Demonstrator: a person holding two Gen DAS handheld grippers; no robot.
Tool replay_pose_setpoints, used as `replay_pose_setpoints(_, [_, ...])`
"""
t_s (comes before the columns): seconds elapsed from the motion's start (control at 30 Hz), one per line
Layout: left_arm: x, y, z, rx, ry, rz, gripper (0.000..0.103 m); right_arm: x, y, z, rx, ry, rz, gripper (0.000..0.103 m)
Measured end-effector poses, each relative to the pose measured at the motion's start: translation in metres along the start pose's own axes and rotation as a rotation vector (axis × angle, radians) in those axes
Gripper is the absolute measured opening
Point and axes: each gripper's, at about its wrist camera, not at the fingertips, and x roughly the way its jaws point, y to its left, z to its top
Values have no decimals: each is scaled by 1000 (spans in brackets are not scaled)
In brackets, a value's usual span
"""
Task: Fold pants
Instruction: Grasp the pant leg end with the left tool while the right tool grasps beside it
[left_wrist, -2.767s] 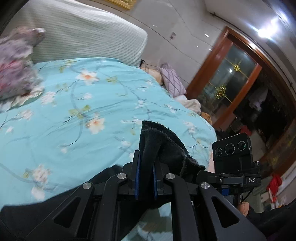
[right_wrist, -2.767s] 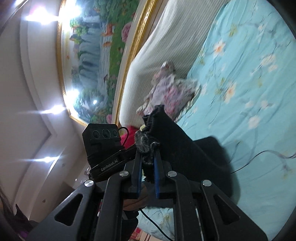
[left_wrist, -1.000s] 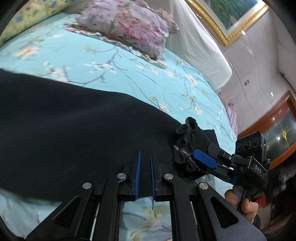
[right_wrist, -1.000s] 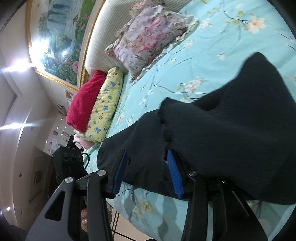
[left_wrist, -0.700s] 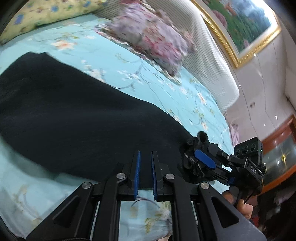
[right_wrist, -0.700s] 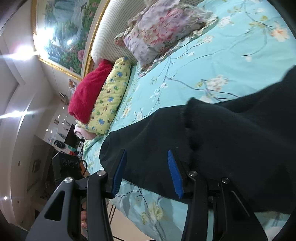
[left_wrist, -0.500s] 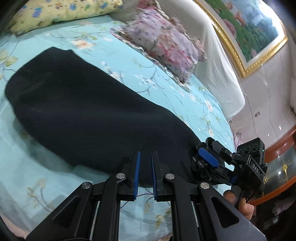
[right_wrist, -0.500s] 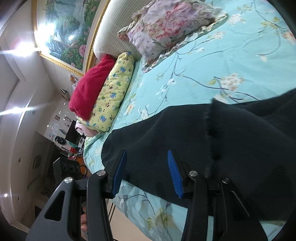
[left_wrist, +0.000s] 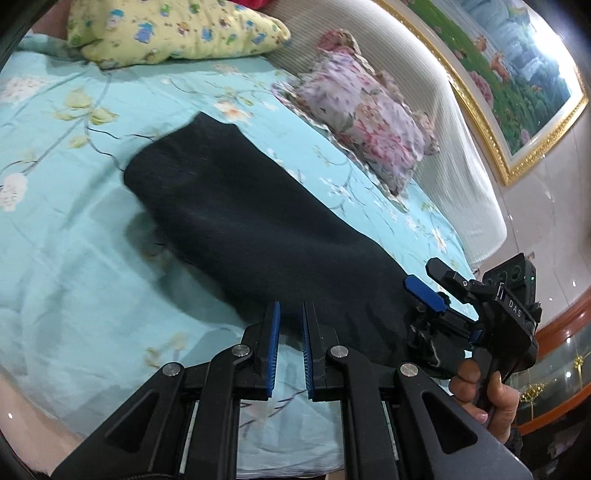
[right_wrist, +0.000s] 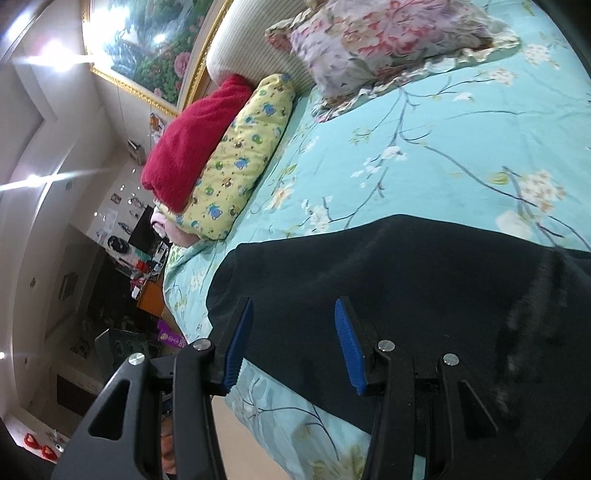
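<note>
Left wrist view gives us the black pants (left_wrist: 258, 229) lying long and flat on the light blue flowered bed sheet (left_wrist: 74, 236), running from the middle of the bed toward the near edge. Our left gripper (left_wrist: 290, 325) is just at the near edge of the pants; its two blue-padded fingers (left_wrist: 274, 332) stand close together with only a thin gap, and we see no cloth between them. To the right, our right gripper (left_wrist: 424, 291) is at the corner of the pants nearest the edge, where the cloth is bunched, with a hand (left_wrist: 480, 391) around its handle. From this side we cannot tell if the cloth is touching its fingers.

Right wrist view shows our right gripper (right_wrist: 291, 339) with the fingers wide apart, and nothing is between them. The pants (right_wrist: 406, 288) lie under and beyond the fingers, near the side edge of the bed, and the cloth on the right side is blurred.

At the head of the bed we see a yellow pillow (right_wrist: 240, 166) with small cartoon figures, a red blanket (right_wrist: 192, 144) beside it, and a pillow with pink flowers (right_wrist: 376, 37) against the striped headboard (left_wrist: 461, 147). A framed landscape painting (left_wrist: 517, 66) hangs above.
</note>
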Motion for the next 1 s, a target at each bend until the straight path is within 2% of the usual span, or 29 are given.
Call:
replay_pose_setpoints(0.3, [-14, 29, 7, -75, -40, 17, 10, 33, 22, 6, -91, 85, -26, 48])
replay_pose_setpoints(0.47, [-13, 44, 13, -140, -57, -3, 10, 50, 33, 19, -158, 119, -57, 48])
replay_pose_setpoints(0.6, [-14, 57, 17, -194, -81, 10, 18, 67, 41, 31, -219, 155, -85, 48])
replay_pose_setpoints(0.7, [-14, 65, 20, -223, -95, 28, 20, 81, 46, 38, -270, 184, -106, 54])
replay_pose_setpoints(0.83, [-9, 71, 22, -251, -105, 54, 23, 100, 52, 46, -308, 218, -118, 55])
replay_pose_setpoints(1.0, [-2, 81, 24, -295, -106, 45, 29, 123, 58, 54, -358, 263, -130, 55])
